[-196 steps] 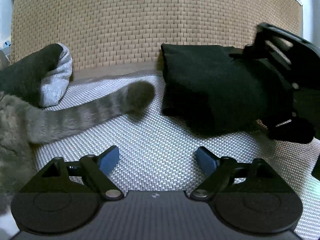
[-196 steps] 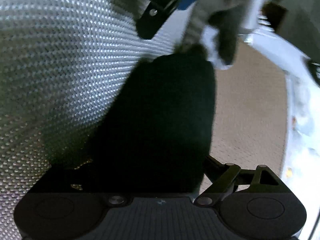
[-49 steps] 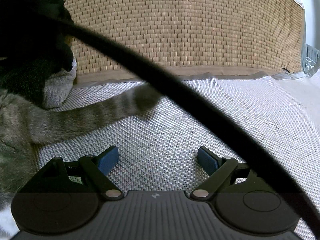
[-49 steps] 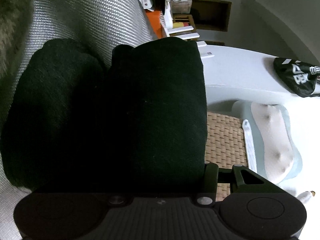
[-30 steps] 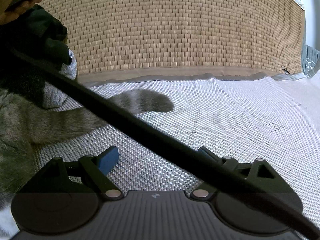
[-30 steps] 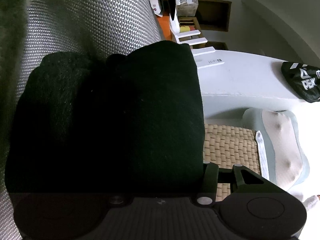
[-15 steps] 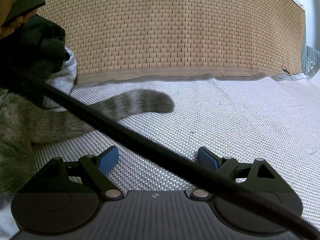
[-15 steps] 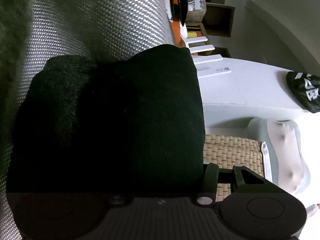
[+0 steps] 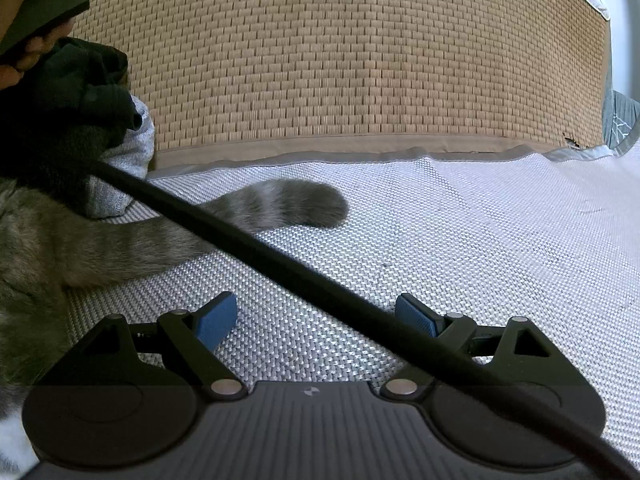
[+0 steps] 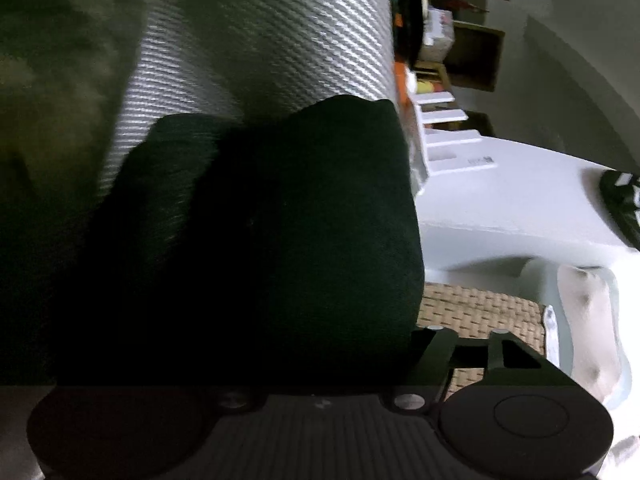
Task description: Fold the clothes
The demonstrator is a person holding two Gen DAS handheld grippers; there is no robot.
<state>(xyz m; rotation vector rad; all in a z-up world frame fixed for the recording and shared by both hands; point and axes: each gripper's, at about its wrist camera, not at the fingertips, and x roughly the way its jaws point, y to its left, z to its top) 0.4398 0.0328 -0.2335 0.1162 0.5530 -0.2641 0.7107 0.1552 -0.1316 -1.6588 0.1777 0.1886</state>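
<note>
A folded black garment [image 10: 280, 240] fills the space between the jaws of my right gripper [image 10: 316, 332], which is rolled on its side. Those jaws are opening. The garment hides both pads, and its edge still lies against the right finger's linkage. In the left wrist view, dark clothes [image 9: 80, 92] and a grey garment [image 9: 128, 176] lie heaped at the far left, with a person's hand [image 9: 24, 52] above them. My left gripper [image 9: 316, 320] hovers open over the silver woven mat [image 9: 480, 240] with nothing between its blue pads [image 9: 216, 320].
A grey striped cat [image 9: 40, 264] lies at the left, its tail [image 9: 280, 208] stretched across the mat. A black cable [image 9: 320, 292] crosses in front of the left gripper. A tan rattan mat [image 9: 340, 72] lies beyond. A pillow [image 10: 592, 320] and shelves [image 10: 460, 60] show on the right.
The right finger's linkage has swung outward and the right wrist view has shifted and blurred, the black garment still between the jaws. The cable has slid lower across the left view. The left gripper is still.
</note>
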